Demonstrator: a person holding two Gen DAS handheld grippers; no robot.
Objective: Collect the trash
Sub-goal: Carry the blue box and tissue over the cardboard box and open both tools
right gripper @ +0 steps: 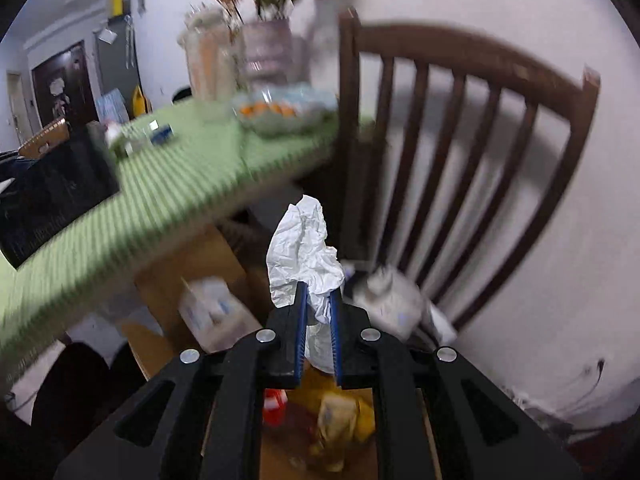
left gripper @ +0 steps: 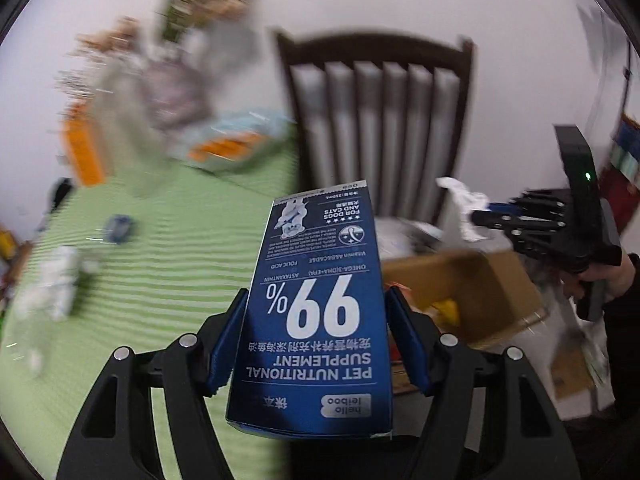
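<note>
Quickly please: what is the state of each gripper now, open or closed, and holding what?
Left gripper: closed on the blue pet supplement box.
Right gripper: closed on a crumpled white tissue, above the cardboard box.

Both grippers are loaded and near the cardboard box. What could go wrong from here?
1. The crumpled tissue is pinched only at its lower edge by the right gripper; it may snag or flutter past the cardboard box.
2. The left gripper holds the blue carton over the table edge, left of the box; released here, it could miss.
</note>
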